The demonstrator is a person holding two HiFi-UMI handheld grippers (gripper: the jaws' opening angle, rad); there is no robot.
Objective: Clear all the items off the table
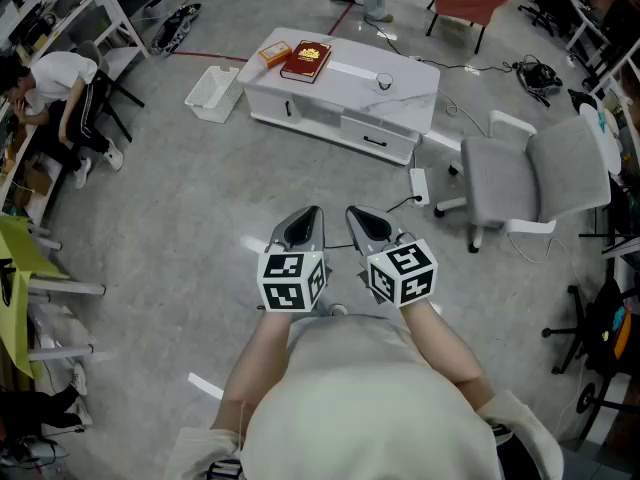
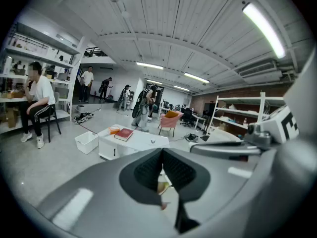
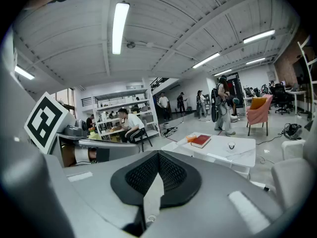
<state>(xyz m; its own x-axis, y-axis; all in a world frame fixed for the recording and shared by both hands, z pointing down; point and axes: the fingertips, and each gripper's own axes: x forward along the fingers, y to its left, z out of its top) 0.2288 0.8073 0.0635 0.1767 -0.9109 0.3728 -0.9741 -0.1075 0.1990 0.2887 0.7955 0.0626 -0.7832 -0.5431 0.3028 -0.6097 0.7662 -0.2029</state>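
Observation:
A low white table (image 1: 400,103) stands on the floor well ahead of me. On it lie a red book (image 1: 305,60), a small orange box (image 1: 273,53), a long white strip (image 1: 350,70) and a small glass (image 1: 384,81). My left gripper (image 1: 303,226) and right gripper (image 1: 368,225) hover side by side over bare floor, far short of the table, both shut with nothing in them. The left gripper view looks past the shut left gripper (image 2: 162,152) at the book (image 2: 124,134) and box (image 2: 114,129). Beyond the shut right gripper (image 3: 158,155), the right gripper view shows the book (image 3: 201,141) and glass (image 3: 231,145).
A white basket (image 1: 213,92) sits on the floor by the table's left end. A grey office chair (image 1: 530,178) and a power strip (image 1: 419,185) with cables lie to the right. A person (image 1: 60,88) sits at shelves on the left. Others stand behind the table.

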